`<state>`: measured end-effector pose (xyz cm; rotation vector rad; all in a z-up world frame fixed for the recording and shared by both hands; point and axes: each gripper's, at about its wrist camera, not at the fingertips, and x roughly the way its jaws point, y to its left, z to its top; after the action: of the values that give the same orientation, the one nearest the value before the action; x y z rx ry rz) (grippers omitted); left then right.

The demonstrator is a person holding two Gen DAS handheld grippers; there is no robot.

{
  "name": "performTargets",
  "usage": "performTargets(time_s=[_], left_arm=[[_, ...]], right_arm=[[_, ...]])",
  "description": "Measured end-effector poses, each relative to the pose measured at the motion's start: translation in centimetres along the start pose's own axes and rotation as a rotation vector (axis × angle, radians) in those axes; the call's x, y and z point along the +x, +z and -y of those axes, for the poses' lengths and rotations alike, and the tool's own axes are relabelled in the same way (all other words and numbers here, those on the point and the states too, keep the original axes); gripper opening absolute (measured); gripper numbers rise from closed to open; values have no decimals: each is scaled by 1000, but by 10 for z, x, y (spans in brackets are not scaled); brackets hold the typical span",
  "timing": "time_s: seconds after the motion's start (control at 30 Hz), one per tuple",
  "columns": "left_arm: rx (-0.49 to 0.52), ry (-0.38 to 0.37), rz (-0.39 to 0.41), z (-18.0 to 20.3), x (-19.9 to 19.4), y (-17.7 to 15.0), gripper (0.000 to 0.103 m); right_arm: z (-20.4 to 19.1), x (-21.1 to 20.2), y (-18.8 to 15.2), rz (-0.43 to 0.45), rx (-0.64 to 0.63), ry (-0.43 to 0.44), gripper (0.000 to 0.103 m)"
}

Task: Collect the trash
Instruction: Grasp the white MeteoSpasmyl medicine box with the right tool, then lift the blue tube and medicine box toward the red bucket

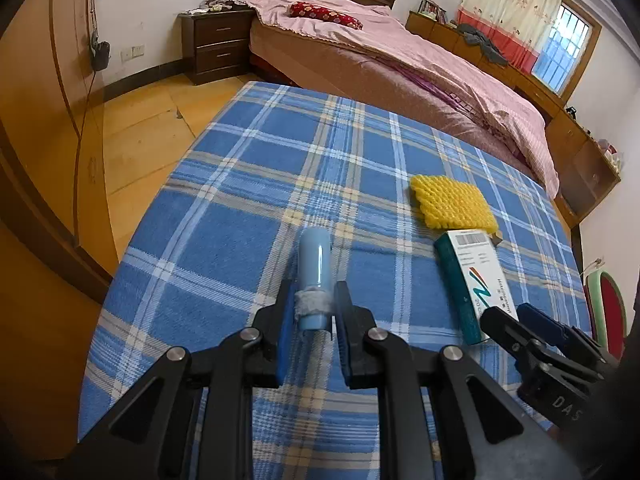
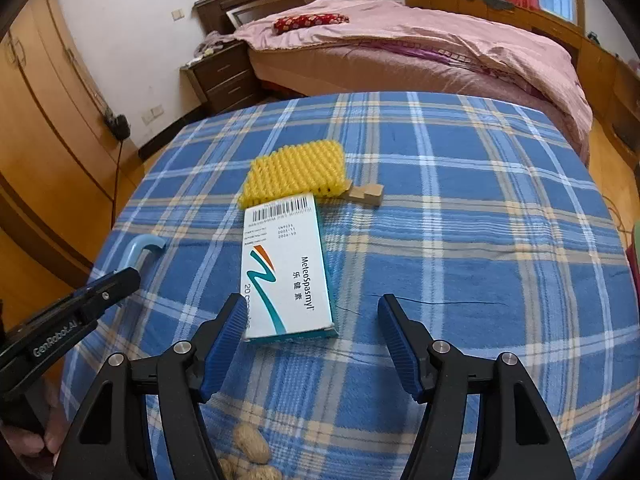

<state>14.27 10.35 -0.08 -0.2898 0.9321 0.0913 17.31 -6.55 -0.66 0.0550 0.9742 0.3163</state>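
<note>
My left gripper is shut on a light blue tube-like handle with grey tape round it, held just above the blue plaid cloth. The handle also shows in the right wrist view at the far left, with the left gripper on it. My right gripper is open and empty, its fingers straddling the near end of a white and teal medicine box. A yellow foam net lies just beyond the box. The box and net also show in the left wrist view, with the right gripper beside them.
A small cardboard scrap lies right of the net. Peanuts in shells lie on the cloth near the front edge. A bed with a pink cover stands behind the table, a wardrobe at the left, a nightstand beyond.
</note>
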Motion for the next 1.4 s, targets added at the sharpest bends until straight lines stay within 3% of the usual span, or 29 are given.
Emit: performTargets(time_s=[0.07, 0.63, 0.7, 0.73, 0.77, 1.0, 1.4], left_arm=[[-5, -1, -3, -2, 1, -1, 19], [-9, -1, -10, -4, 4, -3, 19], [-10, -1, -10, -4, 4, -3, 19], [-10, 0, -11, -4, 4, -3, 19], [-10, 0, -10, -4, 5, -4, 19], [2, -4, -3, 1, 1, -7, 19], [62, -33, 19, 29, -18, -12, 19]], right_arm=[[-4, 2, 1, 3, -16, -18, 75], [-20, 11, 1, -4, -62, -32, 74], [-21, 11, 1, 0, -71, -34, 65], [-22, 11, 0, 0, -83, -43, 52], [-23, 11, 1, -1, -91, -49, 51], [-22, 8, -1, -17, -91, 16, 51], [-8, -44, -13, 65, -75, 58, 51]])
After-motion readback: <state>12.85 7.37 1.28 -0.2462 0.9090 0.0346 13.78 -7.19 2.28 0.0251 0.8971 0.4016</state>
